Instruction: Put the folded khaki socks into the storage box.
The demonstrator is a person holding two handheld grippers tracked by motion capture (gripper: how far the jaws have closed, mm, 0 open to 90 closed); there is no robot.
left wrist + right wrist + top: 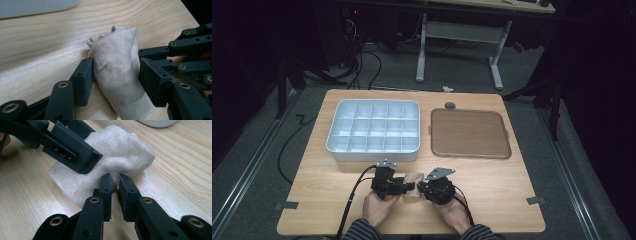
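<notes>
Cloth half hidden between grippers

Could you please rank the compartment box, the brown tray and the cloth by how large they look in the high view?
1. Compartment box and brown tray: they look about alike, so I would not rank one above the other.
2. Cloth: plainly the smallest, a bunched beige bundle between the two tongs, partly hidden by them.

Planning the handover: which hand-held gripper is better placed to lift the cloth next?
Probably the right hand-held gripper: its jaws are pinched on the cloth's edge, while the left hand-held gripper straddles it with jaws apart.
</notes>
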